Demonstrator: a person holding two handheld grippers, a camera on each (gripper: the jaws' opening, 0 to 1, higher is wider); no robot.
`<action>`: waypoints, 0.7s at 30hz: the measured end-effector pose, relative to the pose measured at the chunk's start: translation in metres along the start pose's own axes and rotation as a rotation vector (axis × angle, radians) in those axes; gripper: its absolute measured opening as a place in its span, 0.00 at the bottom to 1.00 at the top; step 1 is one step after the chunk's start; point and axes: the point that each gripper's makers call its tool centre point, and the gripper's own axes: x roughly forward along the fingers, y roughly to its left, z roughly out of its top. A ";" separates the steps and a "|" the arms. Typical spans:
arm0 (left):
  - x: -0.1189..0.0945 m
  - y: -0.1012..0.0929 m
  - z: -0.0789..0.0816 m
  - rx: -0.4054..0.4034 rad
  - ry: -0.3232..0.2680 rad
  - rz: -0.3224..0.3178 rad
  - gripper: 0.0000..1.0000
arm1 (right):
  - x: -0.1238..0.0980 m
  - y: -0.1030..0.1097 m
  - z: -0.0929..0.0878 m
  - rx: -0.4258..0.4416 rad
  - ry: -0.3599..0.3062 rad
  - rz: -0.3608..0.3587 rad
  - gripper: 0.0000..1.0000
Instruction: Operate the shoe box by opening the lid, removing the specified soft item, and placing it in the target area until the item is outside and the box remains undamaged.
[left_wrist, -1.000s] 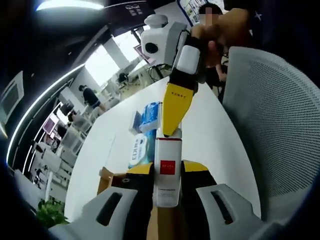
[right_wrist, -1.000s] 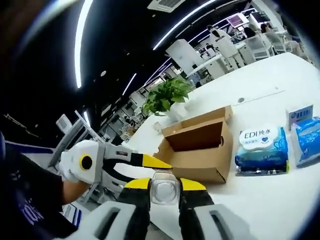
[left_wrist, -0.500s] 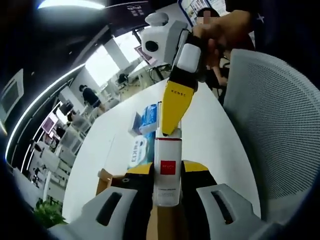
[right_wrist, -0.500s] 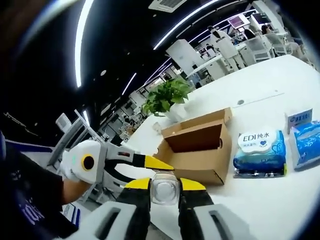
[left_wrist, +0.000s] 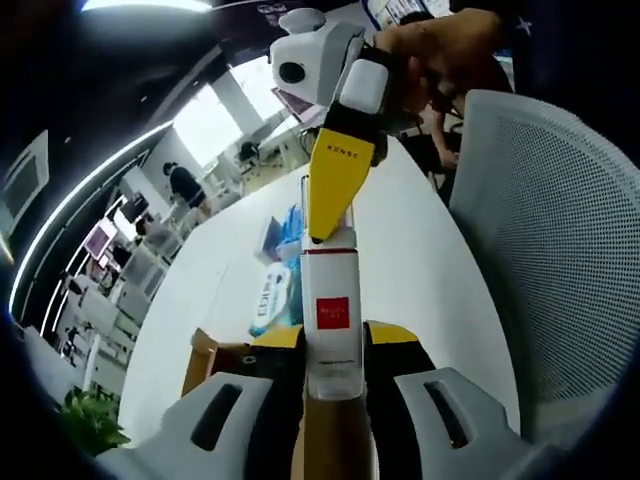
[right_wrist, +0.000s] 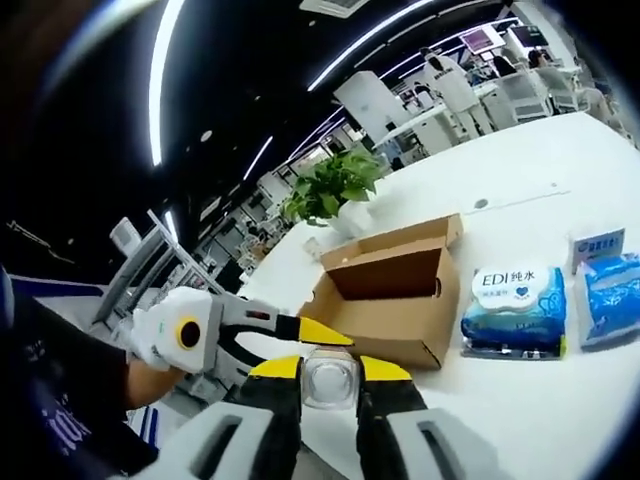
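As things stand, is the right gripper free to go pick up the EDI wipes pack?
Probably not yet: the right gripper is shut on a white carton also held by the left gripper. The EDI wipes pack lies unobstructed on the table.

Brown cardboard shoe box (right_wrist: 392, 295) mid-frame; blue-and-white wipes pack (right_wrist: 512, 310) at right (blue lettering); green plant (right_wrist: 328, 188) above.

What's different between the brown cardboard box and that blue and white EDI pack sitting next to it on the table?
The cardboard box is plain brown and stiff, while the EDI pack is a soft-looking blue and white packet with printed lettering. The cardboard box stands open with its inside showing; the EDI pack looks sealed. The cardboard box is clearly the larger and taller of the two; the EDI pack lies low and flat. Both rest side by side on the white table.
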 end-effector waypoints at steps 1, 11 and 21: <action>0.000 0.002 -0.002 -0.002 0.004 0.005 0.24 | 0.000 0.000 0.002 -0.013 0.000 -0.004 0.15; -0.011 0.013 -0.005 -0.143 -0.024 0.050 0.27 | -0.003 -0.003 0.019 -0.157 0.060 -0.011 0.15; -0.033 0.017 -0.013 -0.273 -0.039 0.130 0.32 | -0.001 -0.017 0.038 -0.252 0.115 -0.020 0.15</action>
